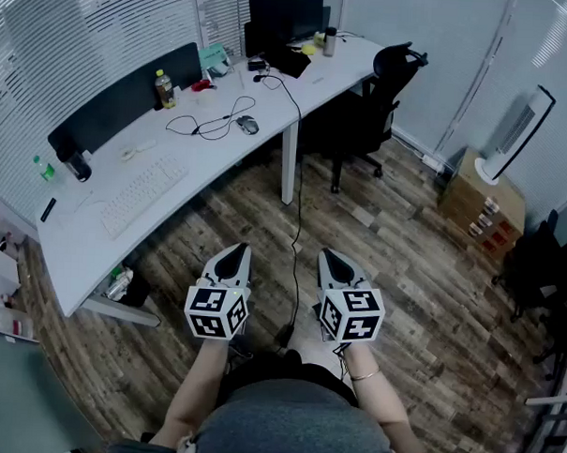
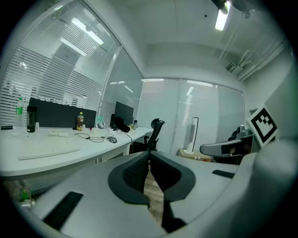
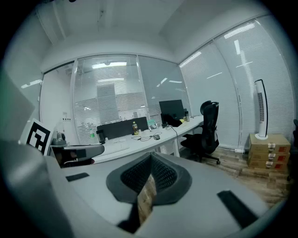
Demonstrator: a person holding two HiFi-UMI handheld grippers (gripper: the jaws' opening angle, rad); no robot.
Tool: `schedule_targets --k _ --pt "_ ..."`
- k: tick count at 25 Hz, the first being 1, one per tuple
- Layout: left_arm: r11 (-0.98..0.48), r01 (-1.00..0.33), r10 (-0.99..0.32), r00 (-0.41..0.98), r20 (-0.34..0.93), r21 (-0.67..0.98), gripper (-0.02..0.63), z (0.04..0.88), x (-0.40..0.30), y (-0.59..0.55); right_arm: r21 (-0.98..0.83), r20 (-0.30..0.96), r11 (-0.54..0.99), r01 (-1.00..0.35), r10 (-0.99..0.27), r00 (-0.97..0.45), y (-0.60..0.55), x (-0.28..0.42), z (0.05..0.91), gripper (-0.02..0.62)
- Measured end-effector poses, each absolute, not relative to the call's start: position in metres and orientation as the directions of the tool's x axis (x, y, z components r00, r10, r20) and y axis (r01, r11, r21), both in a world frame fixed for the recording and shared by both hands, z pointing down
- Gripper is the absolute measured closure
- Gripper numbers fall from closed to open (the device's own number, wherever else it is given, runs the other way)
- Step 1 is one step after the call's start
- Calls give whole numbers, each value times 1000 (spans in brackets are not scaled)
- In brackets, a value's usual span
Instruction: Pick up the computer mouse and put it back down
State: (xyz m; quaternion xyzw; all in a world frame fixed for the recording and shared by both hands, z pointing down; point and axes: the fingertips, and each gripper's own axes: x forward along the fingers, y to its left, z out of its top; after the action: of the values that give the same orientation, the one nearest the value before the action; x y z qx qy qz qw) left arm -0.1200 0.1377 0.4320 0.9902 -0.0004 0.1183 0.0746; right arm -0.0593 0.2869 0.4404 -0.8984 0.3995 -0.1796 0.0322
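Hanging at the bottom centre of the head view, the left gripper (image 1: pixel 231 256) and right gripper (image 1: pixel 334 261) have their jaws pressed together on nothing, probably because the person stands well back from the desk (image 1: pixel 211 157). The computer mouse (image 1: pixel 248 125) lies on it at upper left, out of reach.
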Motion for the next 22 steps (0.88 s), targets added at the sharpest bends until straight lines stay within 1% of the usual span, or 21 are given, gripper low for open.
schedule_targets --k 7,15,22 --pt "-990 6 38 973 227 143 575 432 -113 153 -197 271 -670 -716 -739 617 291 -52 437 594" --pt "-991 -29 3 971 238 130 575 437 -112 152 -220 269 -653 -725 -754 599 298 -49 443 592" --pt "-991 -26 3 978 209 133 575 430 -102 162 -259 242 -640 -724 -768 592 307 -44 443 589"
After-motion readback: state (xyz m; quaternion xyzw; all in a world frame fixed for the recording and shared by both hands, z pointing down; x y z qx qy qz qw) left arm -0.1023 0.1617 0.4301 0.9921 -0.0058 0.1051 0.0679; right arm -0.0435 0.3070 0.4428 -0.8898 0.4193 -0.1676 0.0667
